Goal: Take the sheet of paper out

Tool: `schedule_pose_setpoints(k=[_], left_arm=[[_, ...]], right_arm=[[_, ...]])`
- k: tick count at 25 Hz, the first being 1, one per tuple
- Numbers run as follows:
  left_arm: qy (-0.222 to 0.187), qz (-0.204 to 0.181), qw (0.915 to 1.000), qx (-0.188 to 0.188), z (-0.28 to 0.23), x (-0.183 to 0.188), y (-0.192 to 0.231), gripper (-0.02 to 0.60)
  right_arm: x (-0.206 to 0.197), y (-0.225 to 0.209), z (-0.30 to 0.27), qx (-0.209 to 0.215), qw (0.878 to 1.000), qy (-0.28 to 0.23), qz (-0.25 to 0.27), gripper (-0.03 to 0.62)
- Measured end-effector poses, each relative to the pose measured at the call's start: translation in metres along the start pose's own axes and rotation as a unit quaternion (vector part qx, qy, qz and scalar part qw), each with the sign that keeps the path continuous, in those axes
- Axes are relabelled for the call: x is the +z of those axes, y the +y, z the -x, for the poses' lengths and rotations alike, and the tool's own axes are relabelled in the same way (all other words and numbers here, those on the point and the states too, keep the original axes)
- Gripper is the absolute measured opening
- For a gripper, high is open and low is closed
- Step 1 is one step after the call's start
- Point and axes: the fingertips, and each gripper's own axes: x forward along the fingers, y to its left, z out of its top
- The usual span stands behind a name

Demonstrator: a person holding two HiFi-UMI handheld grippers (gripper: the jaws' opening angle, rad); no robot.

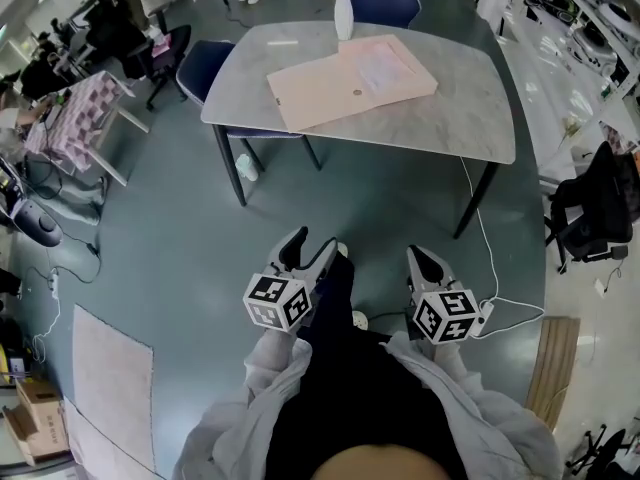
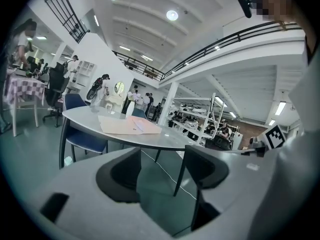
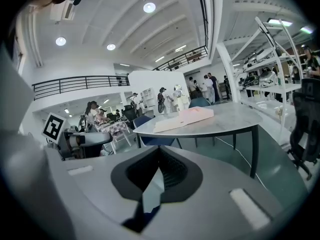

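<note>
A pale pink folder (image 1: 340,83) lies flat on the grey table (image 1: 460,118), with a lighter sheet of paper (image 1: 382,66) on its right half. The folder also shows far off in the left gripper view (image 2: 127,125) and the right gripper view (image 3: 182,119). Both grippers are held close to the person's body, well short of the table. My left gripper (image 1: 315,240) is open with nothing between its jaws (image 2: 161,156). My right gripper (image 1: 418,256) is shut and holds nothing (image 3: 159,156).
A white vase (image 1: 343,13) with flowers stands at the table's far edge. Blue chairs (image 1: 205,63) sit at its left and far sides. A white cable (image 1: 490,258) trails over the floor by the right table leg. A checkered table (image 1: 75,118) stands left, a black chair (image 1: 595,208) right.
</note>
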Motion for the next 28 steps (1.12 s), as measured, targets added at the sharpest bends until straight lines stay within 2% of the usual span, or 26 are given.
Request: schedule_pose_setpoints(k=[9,21,28], left_arm=[[0.011,0.000,0.9999,-0.007,-0.067,0.025,0.032,0.268],[0.002,-0.004,0.9995,-0.030,-0.191,0.124,0.109,0.268],[0.009,-0.014,0.9990,-0.043,-0.249,0.162,0.153,0.268]], right_arm=[[0.032,-0.033,-0.060,-0.006,1.000,0.002,-0.004,0.011],[0.135,-0.078,-0.187,-0.022,1.000,-0.019,-0.001,0.011],[0.173,-0.096,-0.258,-0.031,0.999,-0.029,-0.006,0.011]])
